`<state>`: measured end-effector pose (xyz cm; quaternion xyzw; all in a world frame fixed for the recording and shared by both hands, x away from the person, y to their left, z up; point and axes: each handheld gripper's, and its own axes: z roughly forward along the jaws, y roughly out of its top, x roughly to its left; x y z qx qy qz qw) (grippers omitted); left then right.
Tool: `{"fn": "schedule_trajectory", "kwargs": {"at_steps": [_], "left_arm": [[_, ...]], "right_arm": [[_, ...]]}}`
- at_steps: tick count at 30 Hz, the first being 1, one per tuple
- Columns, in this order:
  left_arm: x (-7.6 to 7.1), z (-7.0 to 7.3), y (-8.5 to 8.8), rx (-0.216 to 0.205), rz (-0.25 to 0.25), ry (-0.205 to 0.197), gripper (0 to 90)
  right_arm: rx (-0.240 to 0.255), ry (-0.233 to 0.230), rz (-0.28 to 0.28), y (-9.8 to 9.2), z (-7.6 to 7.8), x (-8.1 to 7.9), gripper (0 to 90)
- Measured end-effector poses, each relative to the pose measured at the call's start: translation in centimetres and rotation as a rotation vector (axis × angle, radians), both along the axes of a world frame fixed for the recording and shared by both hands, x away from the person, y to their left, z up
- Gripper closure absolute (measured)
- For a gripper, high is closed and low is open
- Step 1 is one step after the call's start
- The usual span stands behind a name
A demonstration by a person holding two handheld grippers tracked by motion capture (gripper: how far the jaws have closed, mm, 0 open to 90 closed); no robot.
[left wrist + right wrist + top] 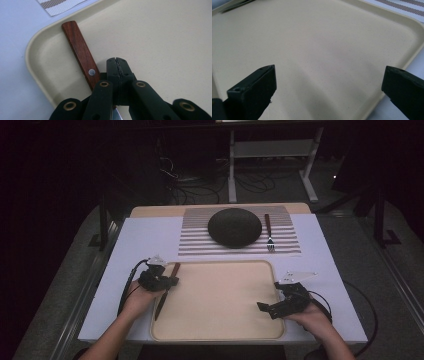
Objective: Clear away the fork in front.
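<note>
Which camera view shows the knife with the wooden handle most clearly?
The left gripper view: the knife lies close up, its handle and rivet sharp, beside the shut left gripper. The high view shows the whole knife, small and dark, on the tray. The right gripper view gives a thin dark sliver.

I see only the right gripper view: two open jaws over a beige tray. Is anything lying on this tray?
Observer: Yes, a knife with a wooden handle lies along the tray's left edge.
Operator: What is the left gripper doing?
Observer: The left gripper is over the knife, its jaws closed together beside the handle, nothing between the tips.
Operator: What is beyond the tray?
Observer: A striped placemat carrying a dark bowl, with a fork to its right.
</note>
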<state>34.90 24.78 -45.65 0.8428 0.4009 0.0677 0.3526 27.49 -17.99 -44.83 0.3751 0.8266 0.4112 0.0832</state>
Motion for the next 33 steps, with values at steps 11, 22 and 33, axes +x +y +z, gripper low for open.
{"fn": "schedule_trajectory", "kwargs": {"at_steps": [11, 22, 33], "left_arm": [[0.2, 0.1, 1.1, 0.011, 0.027, -0.008, 90.0], [0.3, 0.3, 1.5, 0.014, 0.032, -0.026, 88.6], [-0.7, 1.5, 2.6, -0.067, -0.065, -0.111, 51.1]], "right_arm": [[-0.002, -0.001, 0.004, 0.0, 0.0, 0.0, 0.0], [-0.003, -0.001, 0.004, 0.1, 0.0, 0.1, 0.0], [-0.005, -0.003, 0.005, 0.1, 0.0, 0.0, 0.0]]}}
